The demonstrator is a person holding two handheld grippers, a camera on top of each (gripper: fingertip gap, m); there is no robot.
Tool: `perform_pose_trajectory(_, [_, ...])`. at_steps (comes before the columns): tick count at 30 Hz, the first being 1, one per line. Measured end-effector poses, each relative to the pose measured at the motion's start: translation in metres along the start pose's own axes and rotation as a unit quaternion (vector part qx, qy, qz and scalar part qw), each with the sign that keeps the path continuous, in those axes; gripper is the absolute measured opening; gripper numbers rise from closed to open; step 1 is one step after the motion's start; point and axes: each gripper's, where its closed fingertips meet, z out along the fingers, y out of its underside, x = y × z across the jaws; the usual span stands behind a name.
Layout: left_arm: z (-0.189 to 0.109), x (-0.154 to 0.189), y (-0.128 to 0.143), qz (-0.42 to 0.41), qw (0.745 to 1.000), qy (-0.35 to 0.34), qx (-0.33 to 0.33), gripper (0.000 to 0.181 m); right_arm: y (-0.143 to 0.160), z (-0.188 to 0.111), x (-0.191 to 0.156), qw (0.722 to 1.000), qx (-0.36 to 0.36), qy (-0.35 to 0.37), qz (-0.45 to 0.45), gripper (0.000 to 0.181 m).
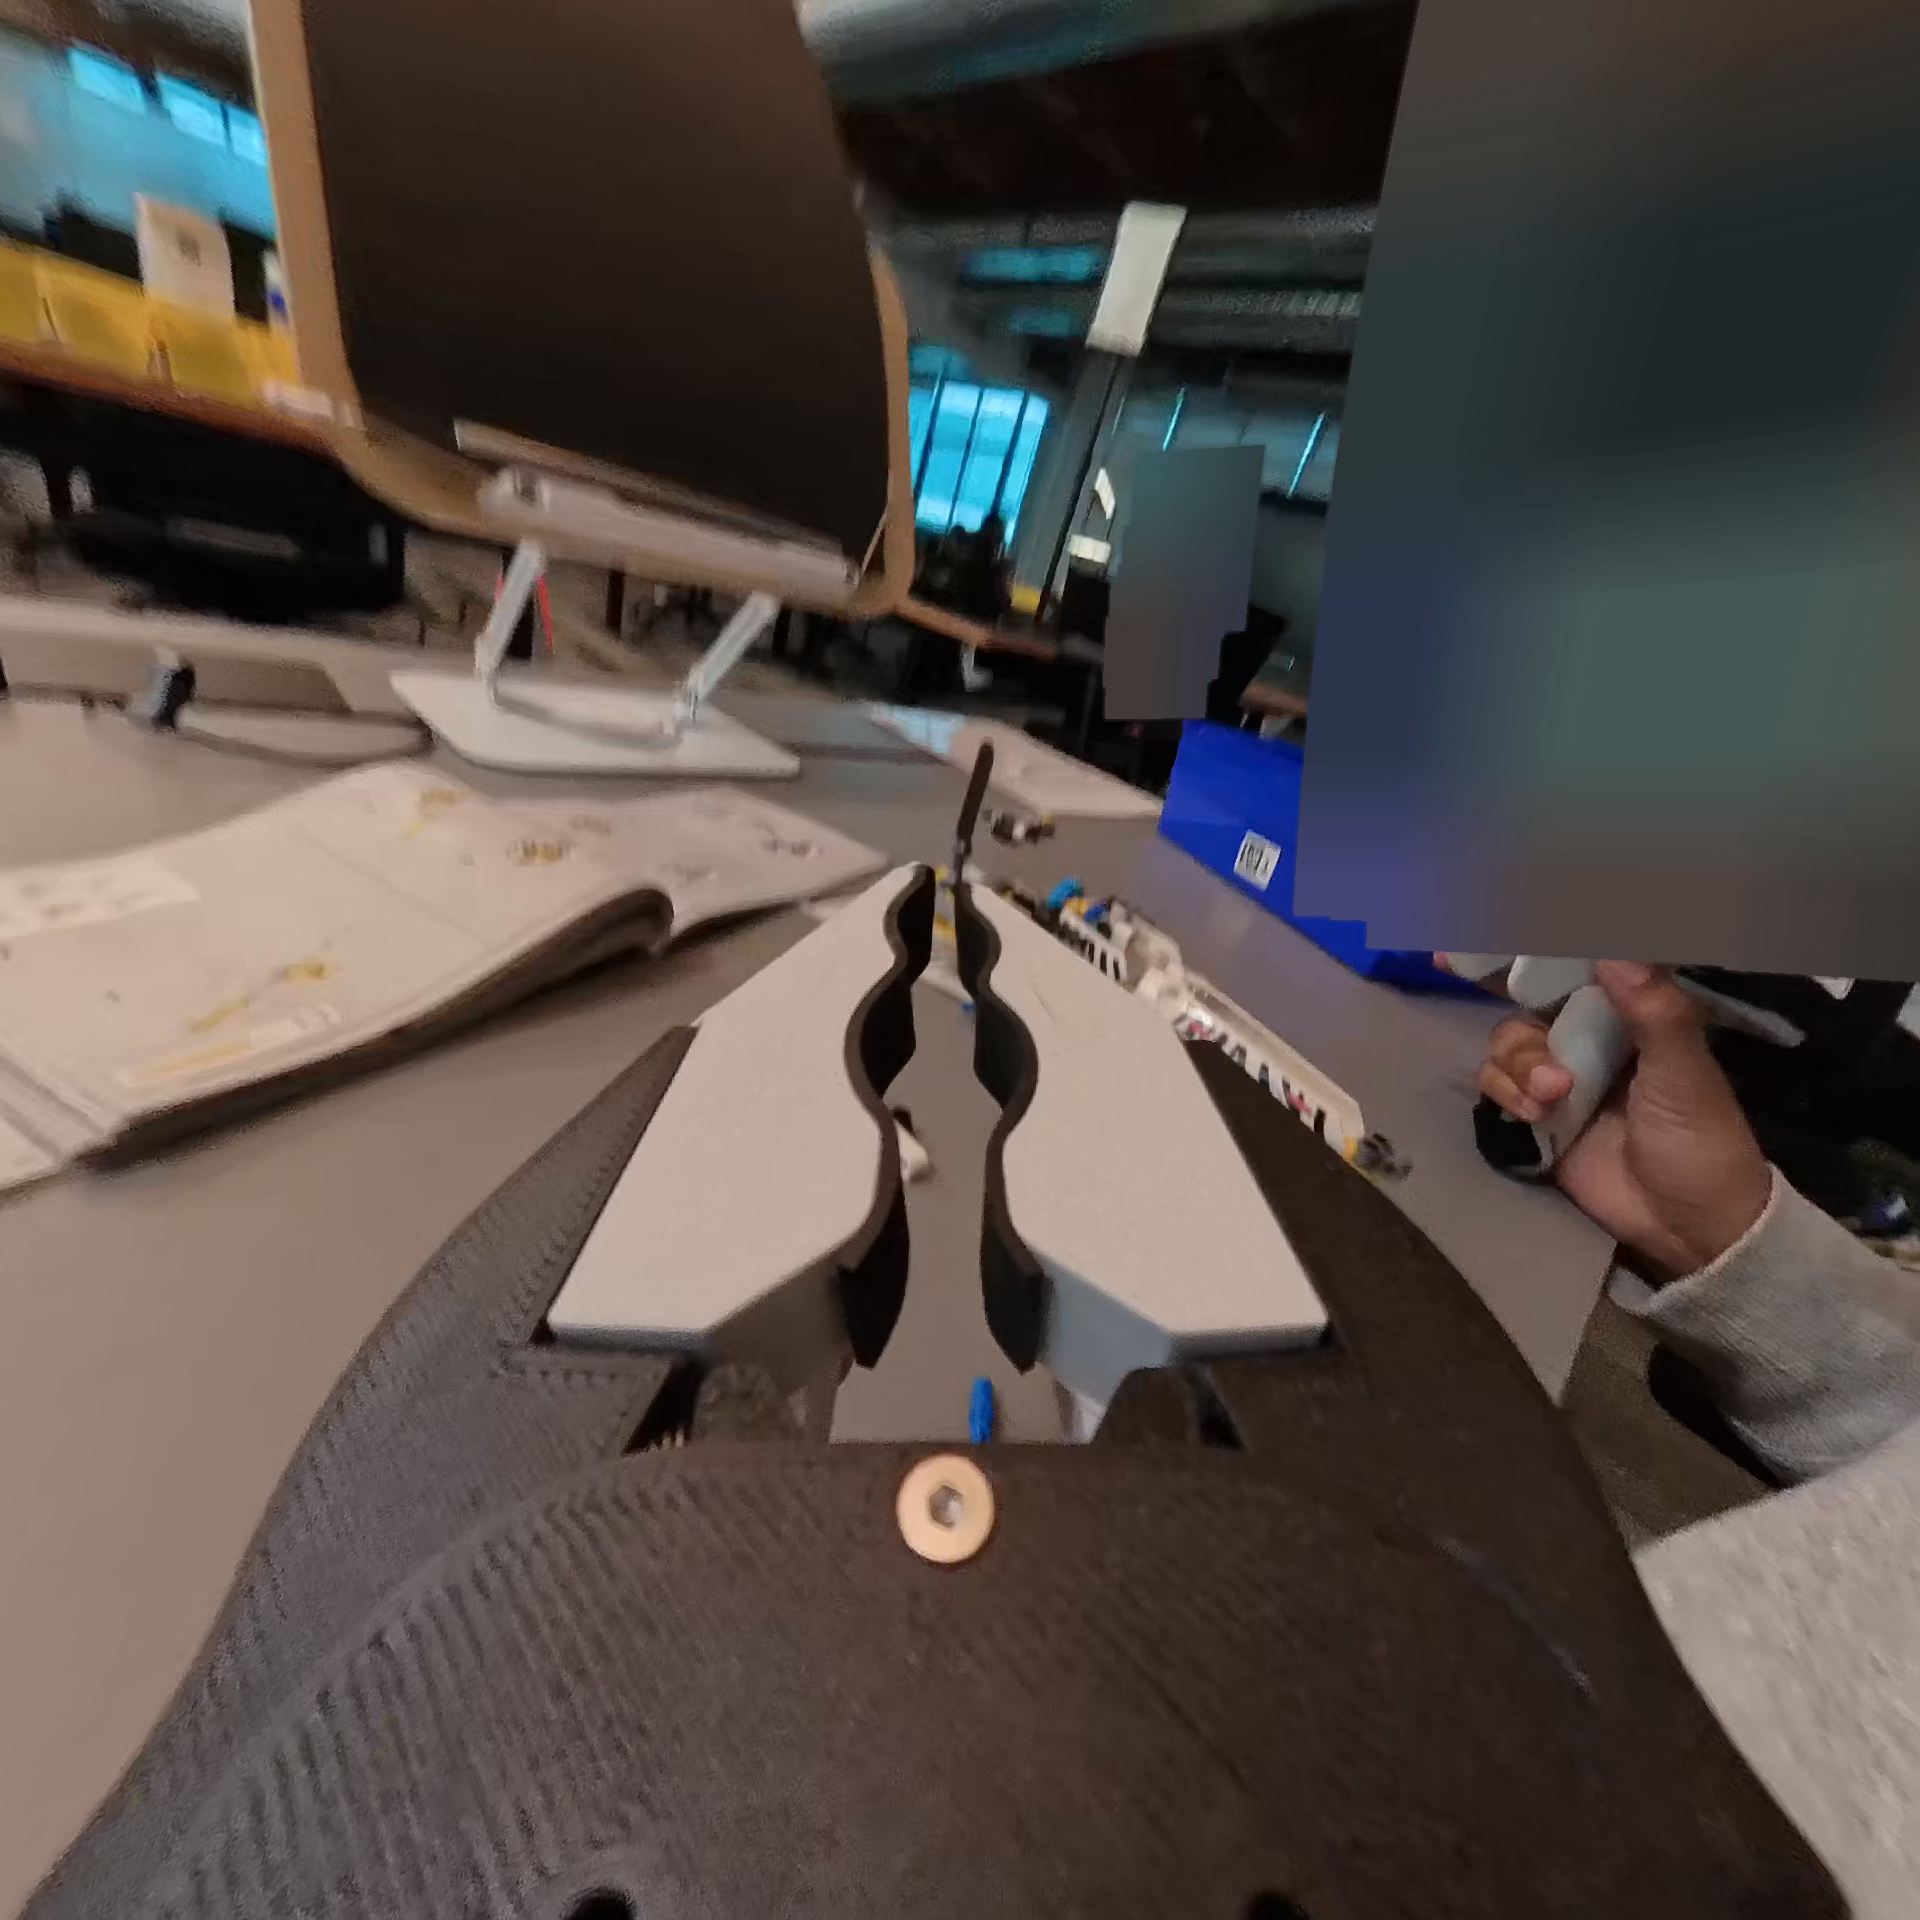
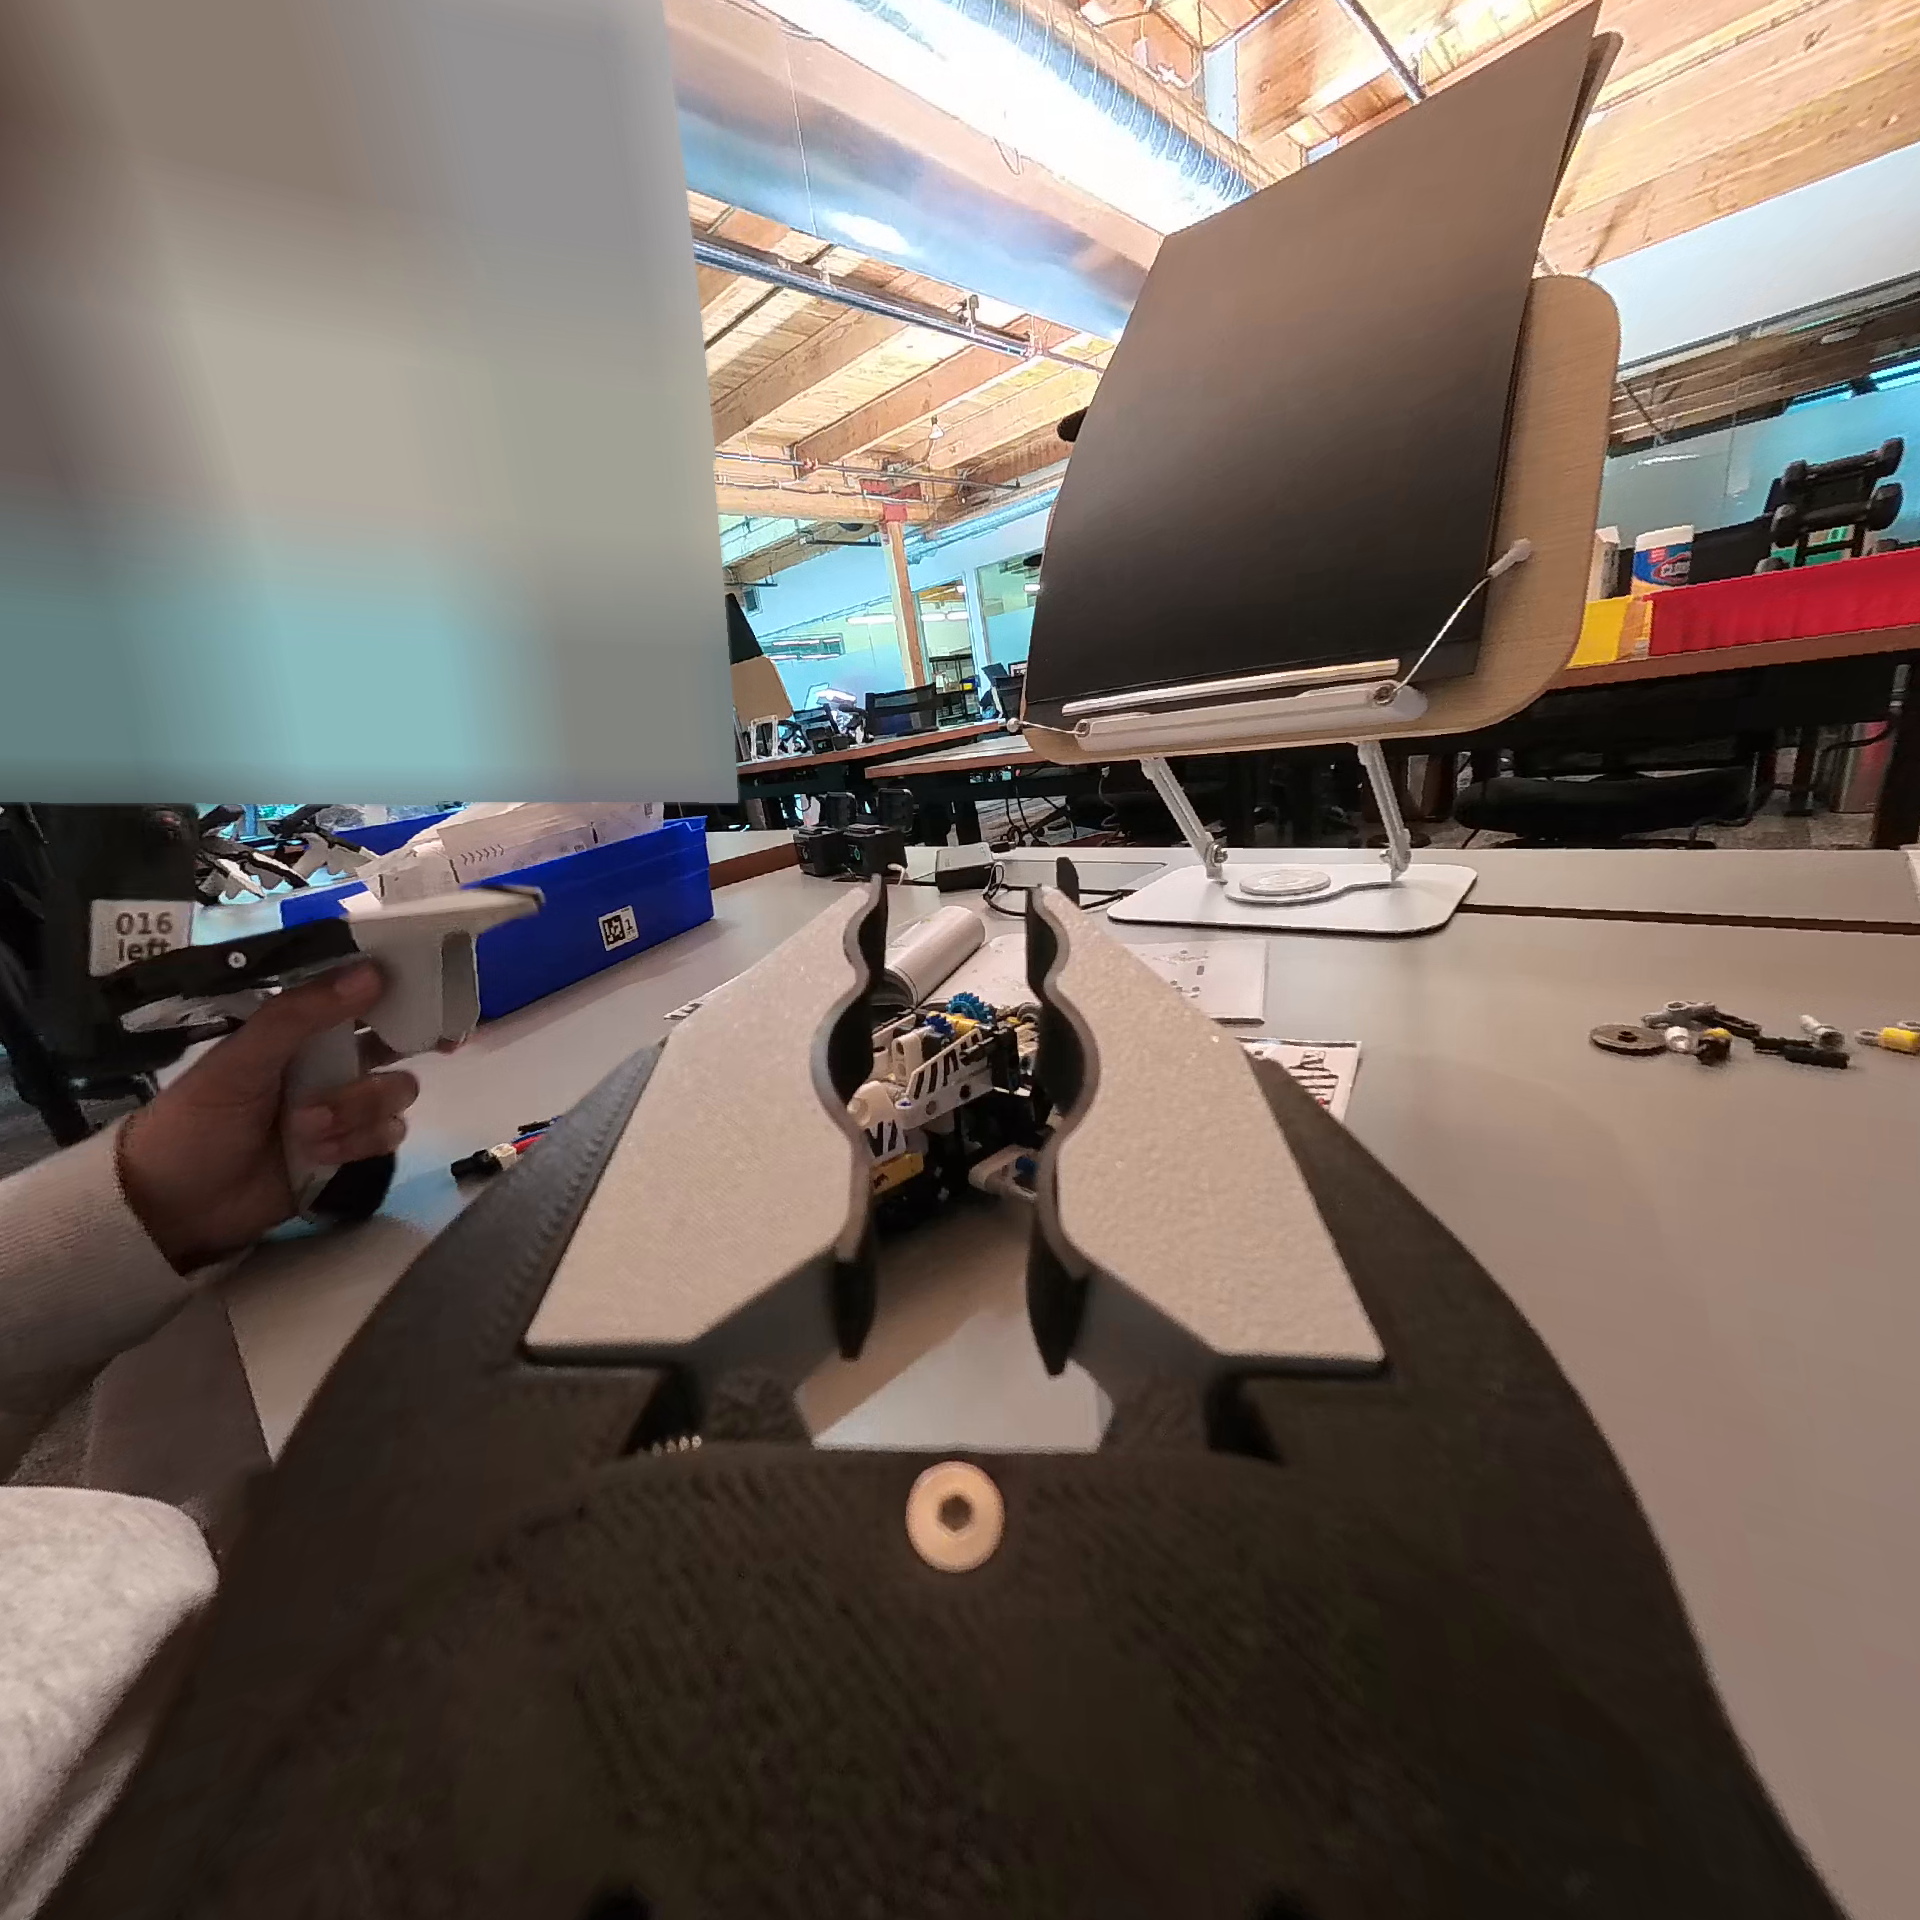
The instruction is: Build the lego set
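My left gripper [image 1: 943,896] is nearly shut, pinching a thin black lego piece [image 1: 977,795] that sticks up from its fingertips. It also shows at the left of the right wrist view [image 2: 416,940], held in a hand. The partly built lego model [image 2: 951,1081], white, black and yellow with blue gears, rests on the grey table. My right gripper [image 2: 958,906] is open, one jaw on each side of the model. I cannot tell whether they touch it. In the left wrist view the model [image 1: 1236,1023] lies just beyond my left fingers, to the right.
An open instruction booklet [image 1: 312,935] lies at the left. A dark screen on a silver stand [image 2: 1288,894] stands behind. A blue bin [image 2: 582,914] sits at the far side. Loose small pieces [image 2: 1714,1039] lie at the right, more [image 2: 499,1153] at the left. A blue pin [image 1: 980,1408] lies under my left gripper. The left gripper's tips are roughly 25 centimeters from the right gripper's.
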Motion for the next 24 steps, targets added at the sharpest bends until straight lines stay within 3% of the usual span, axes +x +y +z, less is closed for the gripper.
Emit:
perform_pose_trajectory(3, [0.003,0.01,0.032,-0.023,0.989,0.012,-0.145,0.013,-0.001,-0.001,0.001,1.0,0.004,0.001,0.004,0.024])
perform_pose_trajectory(6, [-0.012,0.02,0.067,-0.013,0.958,0.021,-0.286,0.022,-0.002,-0.001,0.001,1.0,0.005,0.001,0.005,0.024])
perform_pose_trajectory(10, [-0.031,0.01,0.096,0.055,0.923,-0.035,-0.379,0.022,-0.002,-0.001,0.0,1.0,0.005,0.002,-0.003,0.024])
perform_pose_trajectory(16, [-0.041,0.006,0.107,0.08,0.913,-0.047,-0.398,0.013,0.0,0.0,-0.004,1.0,-0.002,0.005,-0.025,0.024])
perform_pose_trajectory(21, [-0.049,0.007,0.121,0.079,0.899,-0.043,-0.429,0.016,0.002,0.001,-0.006,0.999,-0.009,0.01,-0.046,0.023])
perform_pose_trajectory(24, [-0.048,0.012,0.12,0.084,0.899,-0.038,-0.427,0.003,0.0,-0.001,-0.006,0.998,-0.007,0.019,-0.062,0.022])
